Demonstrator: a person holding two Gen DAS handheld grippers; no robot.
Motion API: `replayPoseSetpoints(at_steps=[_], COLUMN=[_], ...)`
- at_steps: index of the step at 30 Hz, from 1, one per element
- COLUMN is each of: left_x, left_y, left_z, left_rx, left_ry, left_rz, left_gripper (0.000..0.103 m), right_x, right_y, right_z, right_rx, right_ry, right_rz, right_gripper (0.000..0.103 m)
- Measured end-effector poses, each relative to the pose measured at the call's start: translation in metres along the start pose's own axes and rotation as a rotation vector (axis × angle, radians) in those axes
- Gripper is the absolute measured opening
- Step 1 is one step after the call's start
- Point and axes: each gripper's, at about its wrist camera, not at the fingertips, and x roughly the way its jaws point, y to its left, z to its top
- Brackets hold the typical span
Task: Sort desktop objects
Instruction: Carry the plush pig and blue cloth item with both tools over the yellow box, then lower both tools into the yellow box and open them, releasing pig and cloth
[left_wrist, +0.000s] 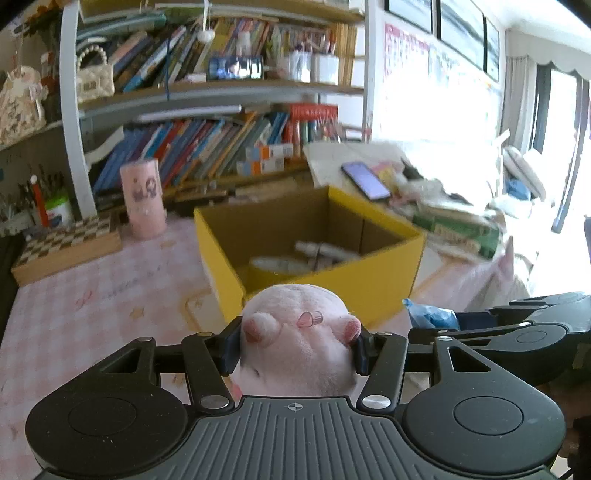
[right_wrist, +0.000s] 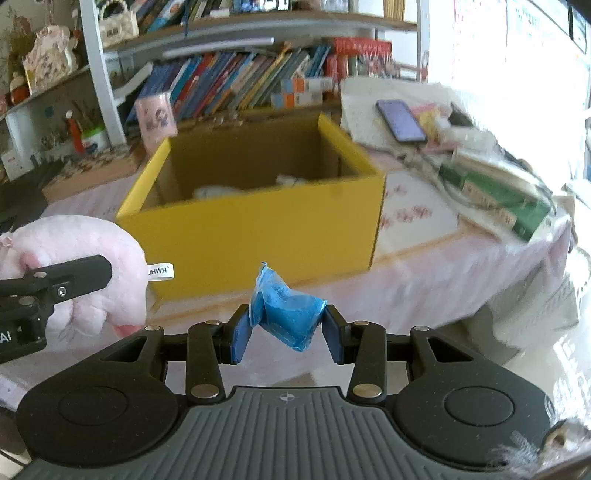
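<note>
Left gripper (left_wrist: 297, 341), right gripper (right_wrist: 288, 332): both clamped

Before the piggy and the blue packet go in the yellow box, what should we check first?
1. Left gripper pinching the pink plush toy: ok.
2. Right gripper pinching the blue packet: ok.
3. Yellow box open on top: ok.
4. Room left in the box beside the white bottles: ok.
5. Both grippers over the box opening: not ok, both short of it.
6. Packet sealed: cannot tell.

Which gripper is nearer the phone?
Right. The right gripper, holding the blue packet, sits on the phone's side; the left gripper, holding the pink plush, is farther away.
</note>
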Motion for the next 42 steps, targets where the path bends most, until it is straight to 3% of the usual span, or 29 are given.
replayPoseSetpoints(at_steps=[11,17,23,30,42], left_x=[0.033,0.069,0.11,0.151,0.181], left_y=[-0.017,-0.016,-0.011,-0.005,-0.004], left_z=[0.041,0.055,0.061,0.067,0.075], left_rx=[-0.039,-0.034,-0.018,-0.013,0.017], left_ry=[-0.107,-0.099,-0.067,0.012,0.103], left_rz=[0.058,0.143,0.218,0.246,0.286], left_gripper=[0.055,0.055,0.055,0.056,0.063], right_x=[0.013,0.04,0.078,0.125,0.185], right_y=[-0.042,-0.049,-0.044,-0.031,-0.01], right_z=[0.063,0.093,0.114,0.131,0.151], right_rx=[-0.051,-0.134,-0.268,-0.431,-0.601], right_ry=[-0.115,-0.143,-0.119,-0.065,0.082], right_rz=[0.049,0.101,0.148,0.188,0.228], right_gripper=[0.039,0.039,0.039,0.039,0.039])
